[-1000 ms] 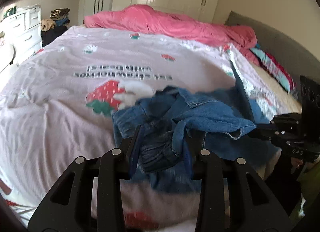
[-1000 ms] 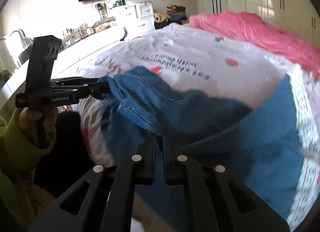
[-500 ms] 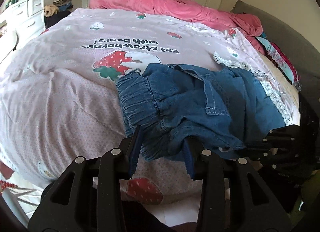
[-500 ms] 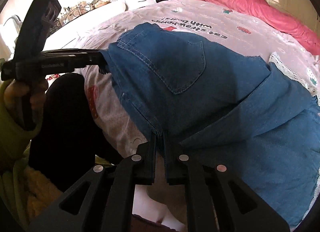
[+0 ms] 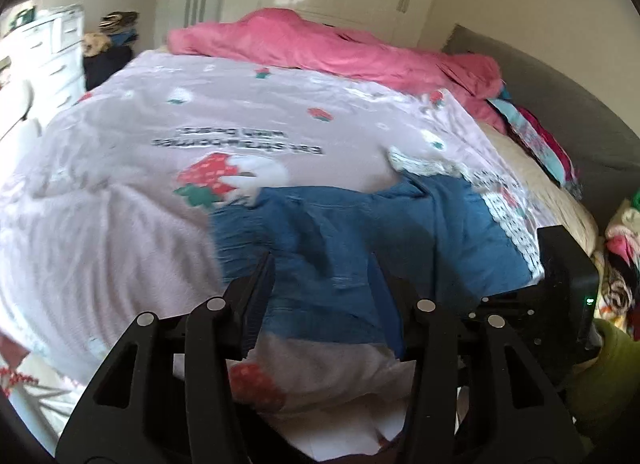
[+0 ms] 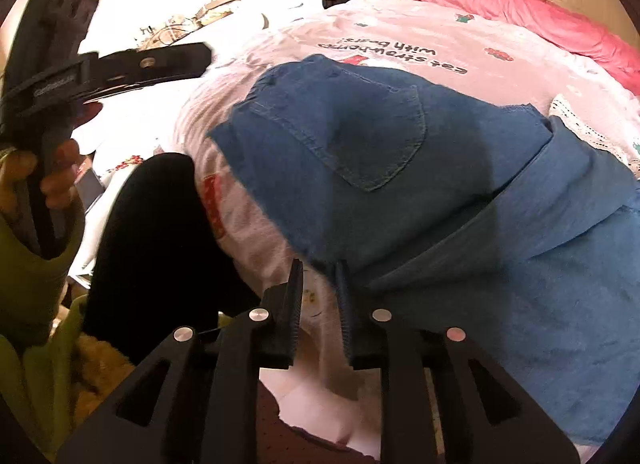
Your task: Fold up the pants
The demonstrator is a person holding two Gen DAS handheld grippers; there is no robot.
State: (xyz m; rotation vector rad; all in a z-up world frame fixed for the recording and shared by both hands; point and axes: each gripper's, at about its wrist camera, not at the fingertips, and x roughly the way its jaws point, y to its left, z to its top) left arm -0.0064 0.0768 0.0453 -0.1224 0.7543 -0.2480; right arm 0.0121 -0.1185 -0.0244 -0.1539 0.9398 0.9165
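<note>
Releasing the pants [image 6: 400, 184] onto the bedspread [image 5: 120, 224] | left gripper [image 5: 324, 276]: jaws just opening, spread, denim edge between them unpinched | right gripper [image 6: 320, 284]: jaws just opening, slightly parted beside the near hem | pants lie crosswise, just ahead of both grippers, the right nearer.

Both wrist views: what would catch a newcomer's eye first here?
The blue denim pants lie spread at the near edge of the bed, back pocket up, on a pale pink strawberry-print cover. A crumpled bright pink quilt is heaped at the far end. Both black two-finger grippers, left and right, have just been opening, clamping nothing.
</note>
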